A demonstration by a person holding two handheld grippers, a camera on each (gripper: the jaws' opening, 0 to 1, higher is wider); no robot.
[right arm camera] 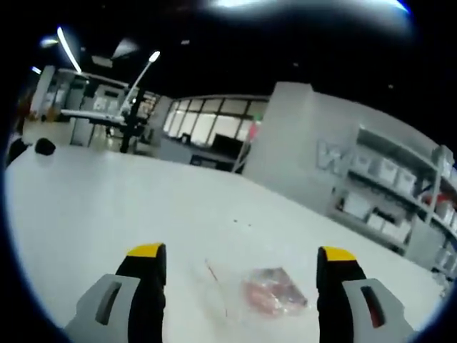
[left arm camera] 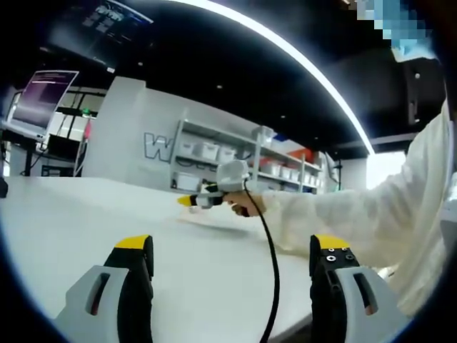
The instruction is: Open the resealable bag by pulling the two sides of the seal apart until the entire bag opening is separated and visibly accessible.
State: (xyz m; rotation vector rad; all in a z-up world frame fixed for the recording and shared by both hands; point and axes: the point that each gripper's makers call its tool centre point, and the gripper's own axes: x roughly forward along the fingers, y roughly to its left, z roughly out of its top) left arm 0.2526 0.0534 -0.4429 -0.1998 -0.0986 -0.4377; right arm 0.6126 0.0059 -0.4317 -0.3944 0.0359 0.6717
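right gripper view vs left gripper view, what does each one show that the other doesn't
Right gripper view: the clear resealable bag lying flat on the white table, something pinkish inside, between the open right tongs, untouched.

Left gripper view: the right tongs seen from the side, held in a person's hand with a white sleeve and a black cable hanging down, plus a monitor at far left.

Both: the white table, shelving with bins, and each view's own open, empty tongs, the left at.

Left gripper [left arm camera: 232, 250]: grey jaws, yellow tips, small screws on its right jaw. Right gripper [right arm camera: 243, 261] looks alike. At the frame's right, a white sleeve [left arm camera: 371, 207]; a black cable [left arm camera: 271, 264] hangs, perhaps from the handle.
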